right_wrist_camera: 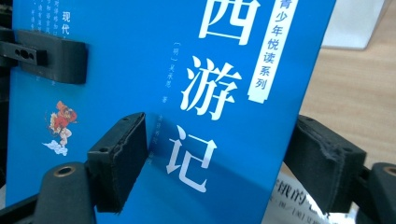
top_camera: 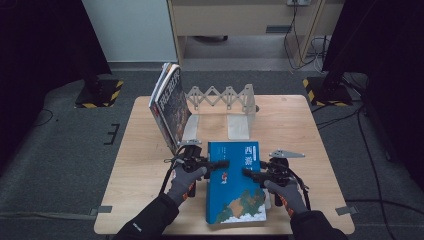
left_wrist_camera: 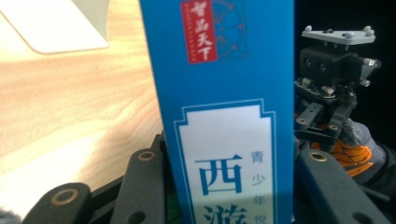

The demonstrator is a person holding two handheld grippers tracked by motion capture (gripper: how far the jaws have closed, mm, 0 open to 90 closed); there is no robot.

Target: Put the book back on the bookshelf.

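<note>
A blue book [top_camera: 235, 185] with white Chinese title characters lies lengthwise at the near middle of the wooden table [top_camera: 300, 130]. My left gripper [top_camera: 222, 164] reaches in from the left and is shut on the book's left edge. My right gripper [top_camera: 248, 172] comes from the right and is shut on its right edge. In the left gripper view the book [left_wrist_camera: 224, 93] fills the gap between my jaws [left_wrist_camera: 231, 161], and the right gripper [left_wrist_camera: 331, 70] shows beyond it. In the right gripper view the cover [right_wrist_camera: 140, 60] spans my jaws [right_wrist_camera: 219, 135], with the left gripper [right_wrist_camera: 51, 56] clamped at the far edge.
Several magazines [top_camera: 170, 105] lean upright against the left end of an expanding metal bookend [top_camera: 225, 97] at the back of the table. A white printed page [right_wrist_camera: 299, 200] peeks out under the book near my right jaw. Black stands with hazard-striped bases sit on the floor at both sides.
</note>
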